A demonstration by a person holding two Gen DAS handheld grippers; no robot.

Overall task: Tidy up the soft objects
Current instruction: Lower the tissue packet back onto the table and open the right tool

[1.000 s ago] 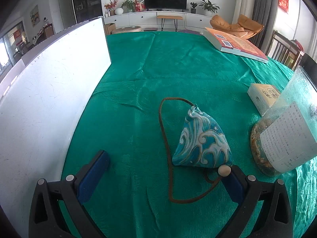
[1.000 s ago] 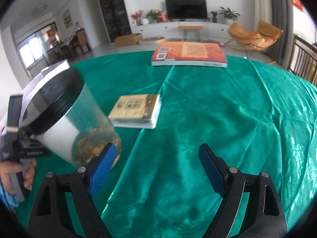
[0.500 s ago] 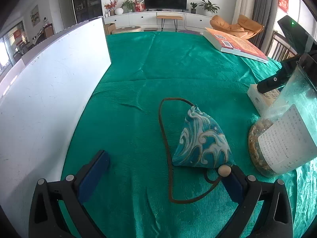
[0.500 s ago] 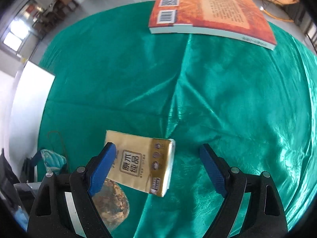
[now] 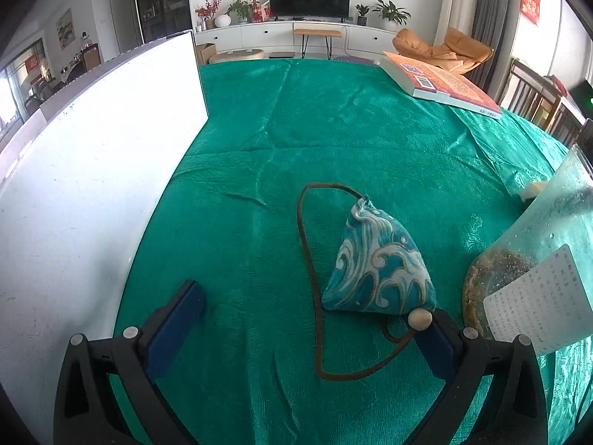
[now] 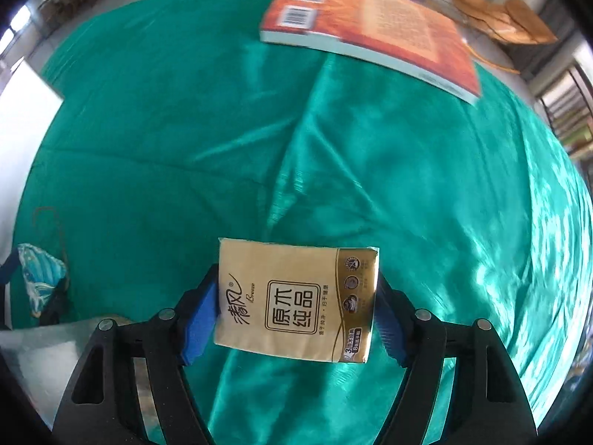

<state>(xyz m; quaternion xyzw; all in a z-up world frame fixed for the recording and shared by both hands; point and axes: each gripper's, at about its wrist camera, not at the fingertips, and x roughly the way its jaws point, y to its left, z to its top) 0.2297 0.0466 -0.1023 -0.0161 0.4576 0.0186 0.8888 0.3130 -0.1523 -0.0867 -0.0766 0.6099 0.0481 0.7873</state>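
A blue wave-patterned cloth pouch (image 5: 378, 263) with a brown cord (image 5: 307, 256) and a wooden bead (image 5: 420, 319) lies on the green tablecloth (image 5: 333, 141). My left gripper (image 5: 307, 326) is open, low over the cloth, with the pouch just ahead of its right finger. My right gripper (image 6: 296, 315) is closed around a tan tissue pack (image 6: 296, 300), its blue pads against the pack's two short ends. The pouch also shows in the right wrist view (image 6: 40, 274) at the far left.
A white board (image 5: 92, 170) stands along the left. A clear plastic jar (image 5: 533, 270) with brown contents lies on its side to the right of the pouch. An orange book (image 6: 374, 26) lies at the far side.
My right gripper has tipped down over the tissue pack and closed from wide open onto its ends. The left gripper and the pouch have not moved.
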